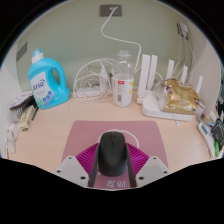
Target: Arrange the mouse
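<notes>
A black computer mouse (pixel 111 155) sits between my gripper's (pixel 111 168) two fingers, its nose pointing away from me. The magenta pads (pixel 87 160) press against both of its sides, so the gripper is shut on it. The mouse is over the near edge of a pink mouse mat (pixel 92 131) that lies on the beige table. I cannot tell whether the mouse rests on the mat or hangs just above it.
Beyond the mat stand a blue detergent bottle (pixel 43 80), a coil of white cables (pixel 91 82), a clear bottle (pixel 123 78) and a white tray with a golden packet (pixel 178 98). Small items line the table's left side (pixel 20 115).
</notes>
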{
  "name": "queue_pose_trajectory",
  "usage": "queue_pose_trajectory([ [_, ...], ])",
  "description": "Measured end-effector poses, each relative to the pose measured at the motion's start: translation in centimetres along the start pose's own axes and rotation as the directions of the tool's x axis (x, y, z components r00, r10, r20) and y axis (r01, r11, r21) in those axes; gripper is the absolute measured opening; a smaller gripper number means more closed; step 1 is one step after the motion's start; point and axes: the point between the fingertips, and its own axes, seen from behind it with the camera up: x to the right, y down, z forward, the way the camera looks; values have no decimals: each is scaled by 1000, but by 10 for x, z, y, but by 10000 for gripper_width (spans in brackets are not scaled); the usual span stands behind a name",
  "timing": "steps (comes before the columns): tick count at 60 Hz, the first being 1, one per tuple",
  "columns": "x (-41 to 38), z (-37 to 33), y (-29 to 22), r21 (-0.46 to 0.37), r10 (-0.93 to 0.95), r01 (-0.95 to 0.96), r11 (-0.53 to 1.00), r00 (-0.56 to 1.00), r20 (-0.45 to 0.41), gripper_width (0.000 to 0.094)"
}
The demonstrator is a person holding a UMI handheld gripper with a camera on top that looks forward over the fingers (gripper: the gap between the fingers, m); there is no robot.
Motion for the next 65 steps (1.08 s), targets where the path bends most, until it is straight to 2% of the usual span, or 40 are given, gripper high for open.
queue_pose_trajectory([
  [3, 3, -3, 0, -1, -10, 10, 1000, 1000, -7, 512],
  [8, 5, -19, -8, 24, -35, 36, 999, 999, -35, 836],
  [10, 2, -28, -12, 36, -40, 41, 999, 999, -35, 864],
  [26, -13, -143, -16, 113, -38, 47, 992, 996, -77, 850],
  [43, -29, -269, 18, 176, -54, 78, 981, 989, -139, 847],
  [54, -42, -312, 42, 184, -68, 95, 978, 987, -145, 849],
  [65, -51, -326, 52, 182, -85, 109, 977, 987, -136, 846],
])
